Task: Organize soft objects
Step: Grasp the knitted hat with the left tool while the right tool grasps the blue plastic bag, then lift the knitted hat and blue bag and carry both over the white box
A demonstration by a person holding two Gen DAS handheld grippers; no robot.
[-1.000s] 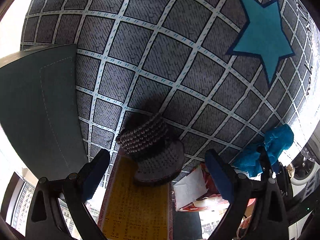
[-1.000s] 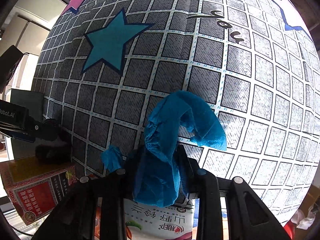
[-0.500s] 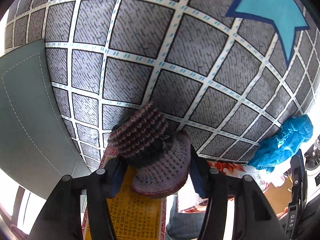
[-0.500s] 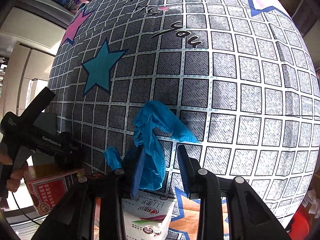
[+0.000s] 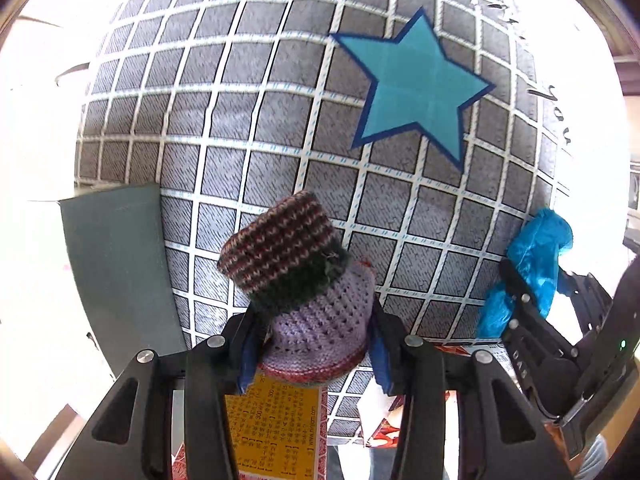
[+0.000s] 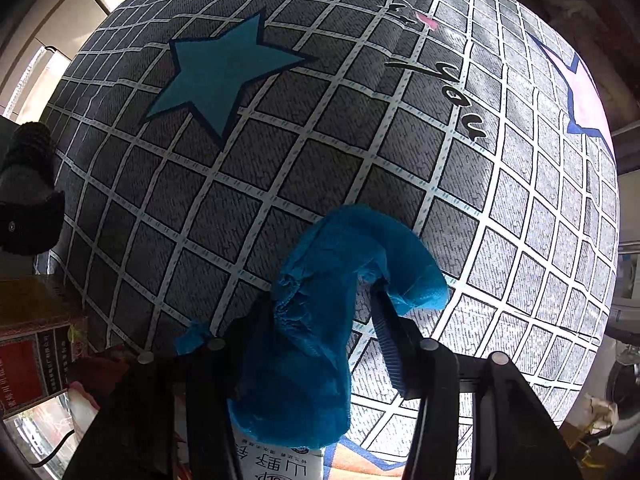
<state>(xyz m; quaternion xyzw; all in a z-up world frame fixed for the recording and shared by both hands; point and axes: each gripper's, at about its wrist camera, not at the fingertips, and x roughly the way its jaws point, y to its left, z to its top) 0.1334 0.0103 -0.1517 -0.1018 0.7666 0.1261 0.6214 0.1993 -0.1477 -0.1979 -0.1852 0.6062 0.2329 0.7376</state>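
Your left gripper (image 5: 316,344) is clamped on the knitted hat (image 5: 304,280), blue pads pressing both sides of its lilac base; the striped brown-and-dark cuff sticks up past the fingertips. The hat sits over the grid-pattern sheet (image 5: 280,120), just above the yellow box (image 5: 276,428) near the bottom edge. A grey-green panel (image 5: 116,268) stands to the left. The teal star (image 5: 416,88) is far right of the hat.

Your right gripper (image 6: 320,344) has the blue cloth (image 6: 320,320) draped between its fingers. The left finger is buried in the fabric, and the right finger (image 6: 390,344) shows a gap beside it, so I can't tell whether the grip is closed. The cloth hangs over the same sheet, above a white packet (image 6: 280,464) at the near edge. In the left view this cloth shows at the far right.
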